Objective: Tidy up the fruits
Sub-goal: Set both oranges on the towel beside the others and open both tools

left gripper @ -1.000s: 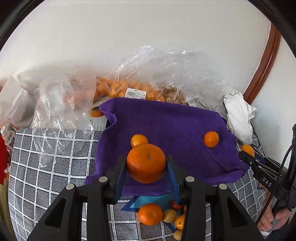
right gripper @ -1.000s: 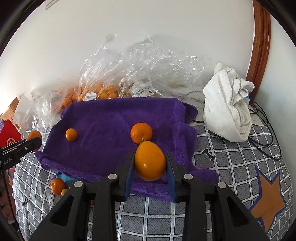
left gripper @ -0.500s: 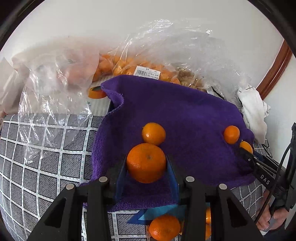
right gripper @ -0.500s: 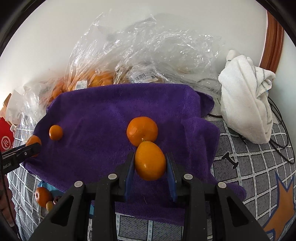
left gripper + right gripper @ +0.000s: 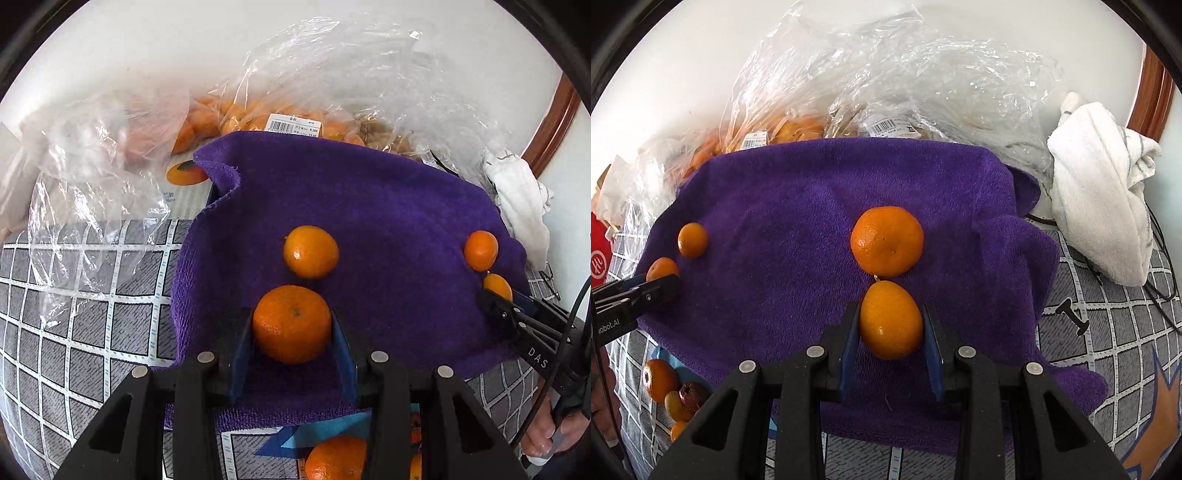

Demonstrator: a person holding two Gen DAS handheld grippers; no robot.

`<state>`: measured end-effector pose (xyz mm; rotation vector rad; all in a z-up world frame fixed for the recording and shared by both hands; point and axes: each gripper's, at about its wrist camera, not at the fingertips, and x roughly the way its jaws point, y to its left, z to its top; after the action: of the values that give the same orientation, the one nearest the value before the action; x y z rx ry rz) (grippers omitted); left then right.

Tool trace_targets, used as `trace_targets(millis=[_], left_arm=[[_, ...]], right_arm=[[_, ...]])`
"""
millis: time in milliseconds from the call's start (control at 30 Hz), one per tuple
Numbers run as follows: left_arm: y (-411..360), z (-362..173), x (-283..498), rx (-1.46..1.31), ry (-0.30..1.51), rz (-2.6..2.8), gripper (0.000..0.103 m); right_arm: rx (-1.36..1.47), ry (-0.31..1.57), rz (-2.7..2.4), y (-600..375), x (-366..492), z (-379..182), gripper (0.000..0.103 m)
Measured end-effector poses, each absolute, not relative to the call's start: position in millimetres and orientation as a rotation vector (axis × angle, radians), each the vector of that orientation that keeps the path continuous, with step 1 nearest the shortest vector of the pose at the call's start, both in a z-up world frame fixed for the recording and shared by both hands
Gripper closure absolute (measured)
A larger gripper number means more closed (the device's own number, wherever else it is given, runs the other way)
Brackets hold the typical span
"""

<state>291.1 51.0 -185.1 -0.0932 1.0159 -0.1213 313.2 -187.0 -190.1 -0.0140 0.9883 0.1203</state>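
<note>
On the purple fluffy towel [image 5: 798, 206] spread over the grey checked cloth [image 5: 85, 332], two fruits already lie in place. One is a small round orange mandarin [image 5: 310, 251] on the left side, and the other is a bigger round orange mandarin [image 5: 887, 246] nearer the right.

Two more fruits are on their way. The left gripper [image 5: 292, 339] has its jaws clamped on a big round orange mandarin [image 5: 291, 324], which hangs low over the towel just in front of the small one. The right gripper [image 5: 891, 328] has its jaws clamped on a smooth egg-shaped orange fruit [image 5: 890, 319], which sits right next to the bigger mandarin, maybe just touching it. I cannot tell if either held fruit rests on the towel yet.

So the job looks partly done. It seems the fruits are being lined up in two groups, and these two just need to be let go.

More is left after that. A little pile of loose fruit [image 5: 670, 391] waits by the near edge of the towel: an orange one, a dark red one and some small yellow ones. Behind the towel, clear crinkly plastic bags [image 5: 849, 92] hold many more orange fruits. A crumpled white towel [image 5: 1104, 206] lies off to the right.
</note>
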Motion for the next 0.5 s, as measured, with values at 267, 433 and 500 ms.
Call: trace_targets(millis=[267,433,500], left_arm=[[50.0,-184.4,292.8,-0.1,1.029,-0.132,0.056],[48.9,-175.2,284.0,-0.1,1.009,-0.141,0.046],[49.1,-170.3,277.8,-0.103,1.006,-0.149,0.046]], right_arm=[[-0.023,1.013,0.11,-189.4,306.3,-190.5,0.059],[-0.013,0.992,0.088,-193.4,296.5,-180.6,0.052],[-0.005,0.974,0.077,-194.9,290.8,-174.9,0.052]])
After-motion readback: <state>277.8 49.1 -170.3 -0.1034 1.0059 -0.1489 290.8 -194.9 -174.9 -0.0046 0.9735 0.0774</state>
